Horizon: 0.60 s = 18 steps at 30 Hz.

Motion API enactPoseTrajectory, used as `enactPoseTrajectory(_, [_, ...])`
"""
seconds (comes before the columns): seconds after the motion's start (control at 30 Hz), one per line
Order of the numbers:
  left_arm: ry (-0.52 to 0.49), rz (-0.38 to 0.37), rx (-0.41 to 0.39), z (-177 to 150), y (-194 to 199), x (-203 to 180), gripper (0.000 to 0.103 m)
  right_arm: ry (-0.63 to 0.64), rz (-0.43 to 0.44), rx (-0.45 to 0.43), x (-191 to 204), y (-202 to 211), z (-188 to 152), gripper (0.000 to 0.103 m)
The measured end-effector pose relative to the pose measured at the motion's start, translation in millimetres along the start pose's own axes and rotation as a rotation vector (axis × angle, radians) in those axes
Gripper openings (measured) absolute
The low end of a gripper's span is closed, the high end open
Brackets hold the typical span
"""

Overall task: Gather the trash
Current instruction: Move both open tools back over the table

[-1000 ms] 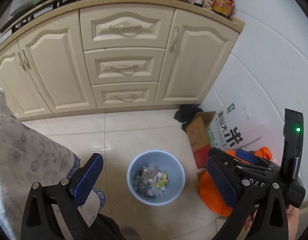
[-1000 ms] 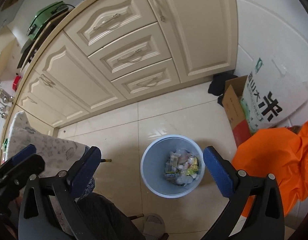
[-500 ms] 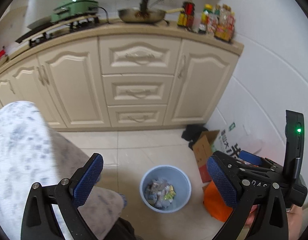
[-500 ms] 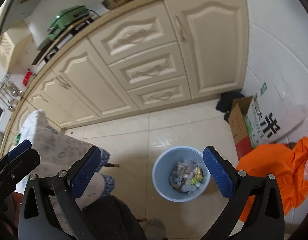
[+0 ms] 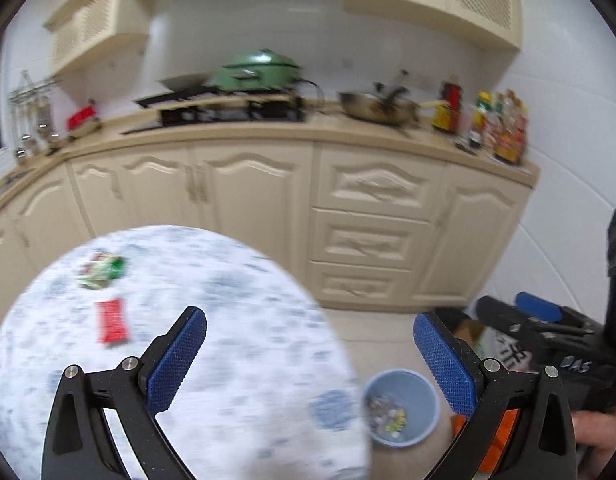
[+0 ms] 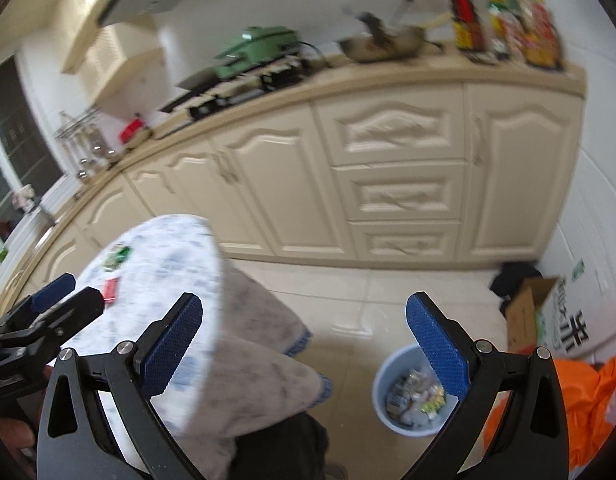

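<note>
I am in a kitchen with cream cabinets and a pale tiled floor; beside me stands a round table under a blue-and-white cloth. Both views are blurred. My left gripper and right gripper each have their jaws spread wide, holding nothing. The trash I want is on the table: a red wrapper and beyond it a green wrapper. The red one lies ahead and to the left of the left gripper, its long side running away from me, so I judge the left hand is the nearer one. The blue bin, already holding scraps, sits on the floor down to my right.
</note>
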<state>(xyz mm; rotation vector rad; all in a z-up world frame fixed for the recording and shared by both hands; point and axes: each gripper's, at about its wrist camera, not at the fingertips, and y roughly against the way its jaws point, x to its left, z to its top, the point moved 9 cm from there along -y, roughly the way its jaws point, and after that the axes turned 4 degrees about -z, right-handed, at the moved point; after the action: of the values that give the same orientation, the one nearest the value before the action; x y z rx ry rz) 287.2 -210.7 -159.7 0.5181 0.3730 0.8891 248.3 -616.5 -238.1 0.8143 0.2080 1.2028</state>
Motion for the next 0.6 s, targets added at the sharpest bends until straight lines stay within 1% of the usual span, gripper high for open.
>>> enactPoseTrajectory(0.1, [0.026, 0.062, -0.031, -10.8, 30.9, 33.0, 0.102, 0.043, 0.039, -0.023, 35.7, 6.9, 5.3, 0.103])
enactPoseTrajectory(0.2, [0.053, 0.12, -0.043, -21.1, 55.1, 61.8, 0.102, 0.094, 0.075, -0.04, 75.1, 11.6, 8.4, 0.103])
enactPoseTrajectory(0.37, [0.104, 0.207, -0.056, -39.5, 86.4, 103.6, 0.102, 0.173, 0.141, -0.062, 140.5, 9.3, 10.9, 0.103])
enactPoseTrajectory(0.47, [0.139, 0.24, -0.043, -46.8, 91.9, 125.1, 0.102, 0.204, 0.17, -0.065, 169.2, 1.7, 11.5, 0.103])
enactPoseTrajectory(0.6, [0.173, 0.269, -0.012, -46.8, 79.7, 145.9, 0.102, 0.246, 0.188, -0.052, 200.5, -21.7, 13.7, 0.103])
